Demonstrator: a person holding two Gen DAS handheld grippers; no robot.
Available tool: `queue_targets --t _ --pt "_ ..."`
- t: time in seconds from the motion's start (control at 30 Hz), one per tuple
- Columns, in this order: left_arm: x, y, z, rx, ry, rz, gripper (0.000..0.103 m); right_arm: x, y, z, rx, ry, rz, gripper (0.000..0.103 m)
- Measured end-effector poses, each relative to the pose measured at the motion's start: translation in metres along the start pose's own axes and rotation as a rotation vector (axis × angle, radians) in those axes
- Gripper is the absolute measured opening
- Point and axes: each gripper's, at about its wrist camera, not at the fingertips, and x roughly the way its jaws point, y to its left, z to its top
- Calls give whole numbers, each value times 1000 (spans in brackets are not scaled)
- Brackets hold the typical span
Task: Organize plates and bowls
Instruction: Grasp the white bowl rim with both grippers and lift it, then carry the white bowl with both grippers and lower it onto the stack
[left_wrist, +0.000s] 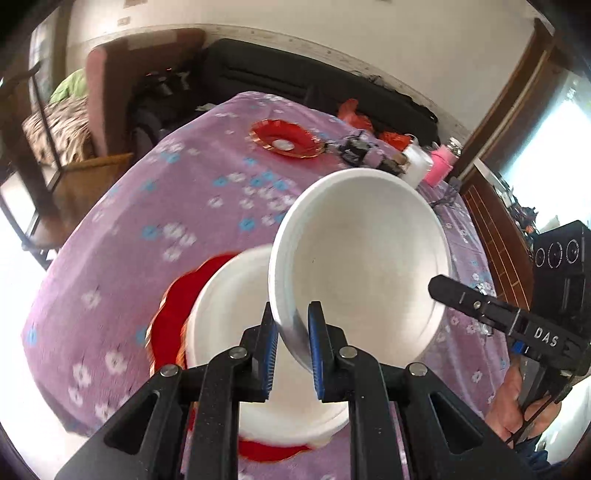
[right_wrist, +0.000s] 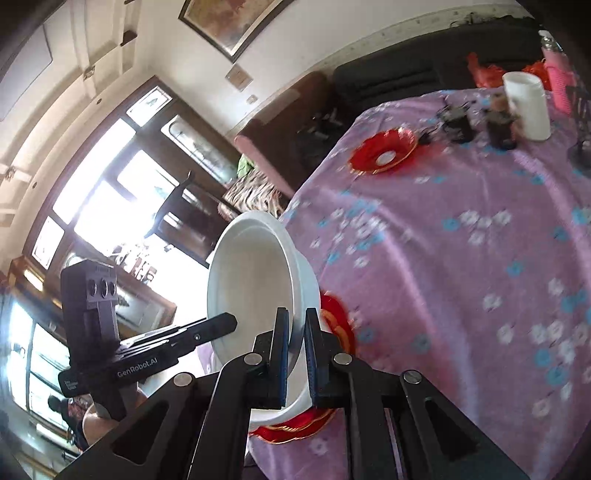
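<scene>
both wrist views close above the purple tablecloth, angled downward, sharing the far red plate

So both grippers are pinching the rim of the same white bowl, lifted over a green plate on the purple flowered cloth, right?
Not quite: the plate under the white bowl is red, not green, as the left wrist view shows. The rest holds: left gripper and right gripper both pinch its rim above the purple flowered cloth.

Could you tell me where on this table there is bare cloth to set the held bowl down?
The widest free patch of the purple tablecloth lies between the far red plate and the near red plate, which already carries a white bowl. The far corner is crowded: dark small items, a white cup and a pink container.
</scene>
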Motion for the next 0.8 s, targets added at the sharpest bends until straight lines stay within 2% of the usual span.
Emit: queue_targets --t 0.17,0.27,0.5,0.7,0.8 --pt "3 22 -23 -32 -35 40 15 30 17 -18 -81 26 -56 10" --pt "8 29 -30 -55 -44 38 15 38 19 -25 -116 21 -95 10" --pt "7 21 -41 -26 -101 85 15 39 16 -30 -153 27 -112 10" --pt "3 10 -51 22 -159 157 21 35 26 -37 -206 3 -135 10" --pt "2 10 -54 30 -169 161 22 33 33 -41 -247 -24 -159 10"
